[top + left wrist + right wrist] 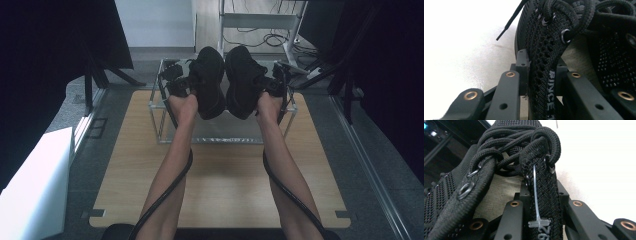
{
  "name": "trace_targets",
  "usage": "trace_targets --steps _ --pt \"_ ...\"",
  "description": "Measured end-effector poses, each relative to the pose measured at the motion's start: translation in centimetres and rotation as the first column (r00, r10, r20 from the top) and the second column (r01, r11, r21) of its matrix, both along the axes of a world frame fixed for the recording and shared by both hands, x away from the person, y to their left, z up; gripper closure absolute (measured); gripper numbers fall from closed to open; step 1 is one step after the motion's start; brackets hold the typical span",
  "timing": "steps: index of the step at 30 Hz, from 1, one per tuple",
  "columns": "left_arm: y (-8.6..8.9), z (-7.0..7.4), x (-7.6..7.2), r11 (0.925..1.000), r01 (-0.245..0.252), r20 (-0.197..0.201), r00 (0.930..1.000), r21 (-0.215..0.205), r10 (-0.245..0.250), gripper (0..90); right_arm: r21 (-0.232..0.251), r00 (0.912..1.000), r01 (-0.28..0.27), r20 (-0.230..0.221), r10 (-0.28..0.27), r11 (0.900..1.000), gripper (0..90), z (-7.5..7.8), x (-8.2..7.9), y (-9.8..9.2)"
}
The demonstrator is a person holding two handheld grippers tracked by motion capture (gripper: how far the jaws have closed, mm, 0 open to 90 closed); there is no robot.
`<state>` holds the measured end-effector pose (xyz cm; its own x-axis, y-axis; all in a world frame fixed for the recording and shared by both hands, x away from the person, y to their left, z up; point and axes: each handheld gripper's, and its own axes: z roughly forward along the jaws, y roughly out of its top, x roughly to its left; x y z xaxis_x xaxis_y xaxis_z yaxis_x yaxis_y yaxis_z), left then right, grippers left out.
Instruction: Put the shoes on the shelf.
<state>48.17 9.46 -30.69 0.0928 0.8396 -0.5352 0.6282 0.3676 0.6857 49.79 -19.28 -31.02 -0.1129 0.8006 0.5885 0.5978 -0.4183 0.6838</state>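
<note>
Black mesh-knit shoes [225, 82], corded laces looped, each pinched at its collar by closed jaws.

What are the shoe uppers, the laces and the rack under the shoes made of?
Left shoe and right shoe: black knit mesh, matte, with visible perforations. Laces: thick braided cord, probably synthetic. Eyelets: dark metal, glossy. Rack: seemingly clear acrylic, see-through with bright edges. Table: light wood-grain surface, possibly laminate.

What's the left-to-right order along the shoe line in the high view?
Left tongs → left black sneaker → right black sneaker → right tongs, all held up over the clear rack on the wooden table.
</note>
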Motion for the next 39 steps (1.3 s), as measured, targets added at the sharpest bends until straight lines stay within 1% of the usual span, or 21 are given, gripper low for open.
trace_targets --steps 4,7,9,11,14,16,17,18,19,22,24,26,29,31,32,33,34,36,38,39 --pt "-0.1 0.1 0.1 0.9999 -0.007 0.001 1.0 0.015 0.007 72.6 -0.014 1.0 0.001 -0.006 -0.001 1.0 75.1 0.1 0.2 0.0" --pt "-0.2 0.0 0.2 0.9998 -0.013 0.004 0.9999 0.015 0.013 72.4 -0.026 0.9999 0.007 -0.008 -0.007 1.0 74.9 0.1 0.3 0.1" --pt "-0.3 0.1 0.3 0.9999 -0.009 0.004 1.0 0.014 0.009 71.7 -0.04 0.9999 0.011 -0.008 -0.011 0.999 74.5 0.1 0.3 0.2" --pt "-0.5 0.1 0.5 0.9997 -0.007 0.003 1.0 0.023 0.007 70.6 -0.051 0.9998 0.015 -0.014 -0.015 0.999 74.0 0.1 0.5 0.2" --pt "-0.8 0.4 0.7 0.9981 -0.004 0.007 1.0 0.062 0.004 70.3 -0.075 0.9997 0.019 -0.014 -0.02 0.997 73.3 0.3 0.7 0.4" --pt "-0.8 0.6 0.8 0.9963 -0.006 0.018 0.9998 0.085 0.004 70.5 -0.091 0.9996 0.021 -0.019 -0.022 0.996 72.1 0.3 0.9 0.6" --pt "-0.8 0.8 0.9 0.9958 -0.003 0.022 0.9998 0.091 0.001 70.8 -0.1 0.9997 0.019 -0.016 -0.02 0.995 71.3 0.3 1.0 0.6" --pt "-0.8 0.9 0.9 0.9955 0.001 0.022 0.9998 0.095 -0.004 71.0 -0.101 0.9996 0.019 -0.019 -0.021 0.995 70.5 0.3 1.0 0.7" --pt "-0.8 0.9 1.0 0.995 0.004 0.022 0.9997 0.1 -0.006 70.9 -0.102 0.9997 0.02 -0.012 -0.021 0.995 70.2 0.2 1.1 0.7" --pt "-0.8 0.8 1.0 0.9951 0.016 0.023 0.9996 0.098 -0.018 69.8 -0.106 0.9999 0.013 -0.007 -0.014 0.994 69.3 0.1 1.3 0.9" --pt "-0.8 0.8 1.1 0.9938 0.032 0.024 0.9991 0.106 -0.035 69.1 -0.107 1.0 0.004 -0.007 -0.005 0.994 67.9 0.1 1.3 0.9" --pt "-0.9 0.8 1.2 0.9933 0.053 0.025 0.9981 0.103 -0.055 65.7 -0.097 0.9999 -0.008 -0.009 0.007 0.995 65.2 0.1 1.4 1.0" --pt "-1.0 0.8 1.2 0.9924 0.07 0.033 0.9968 0.101 -0.074 60.9 -0.1 0.9998 -0.022 0.001 0.022 0.995 61.6 0.1 1.5 1.0" --pt "-1.1 0.7 1.3 0.9926 0.092 0.039 0.9947 0.079 -0.095 55.0 -0.11 0.9992 -0.037 0.009 0.038 0.993 56.8 0.2 1.6 1.2" --pt "-1.2 0.7 1.3 0.9919 0.101 0.038 0.9939 0.078 -0.104 53.3 -0.112 0.9988 -0.046 0.012 0.048 0.993 54.7 0.2 1.6 1.2" --pt "-1.3 0.7 1.2 0.9912 0.097 0.043 0.9939 0.09 -0.102 52.0 -0.113 0.9984 -0.055 0.009 0.057 0.992 52.6 0.2 1.7 1.3" --pt "-1.3 0.7 1.2 0.9907 0.101 0.052 0.993 0.091 -0.106 51.1 -0.127 0.998 -0.06 0.014 0.062 0.99 51.3 0.2 1.6 1.5" --pt "-1.3 0.7 1.1 0.9887 0.12 0.056 0.9906 0.09 -0.125 46.3 -0.134 0.9971 -0.07 0.022 0.074 0.988 46.5 0.2 1.6 1.6" --pt "-1.3 0.5 1.0 0.9869 0.136 0.067 0.9876 0.086 -0.142 42.3 -0.126 0.9947 -0.095 0.026 0.099 0.987 41.6 0.2 1.7 1.6" --pt "-1.2 0.5 0.9 0.9862 0.141 0.076 0.9861 0.087 -0.148 41.3 -0.112 0.9941 -0.1 0.03 0.104 0.989 39.7 0.2 1.7 1.4"
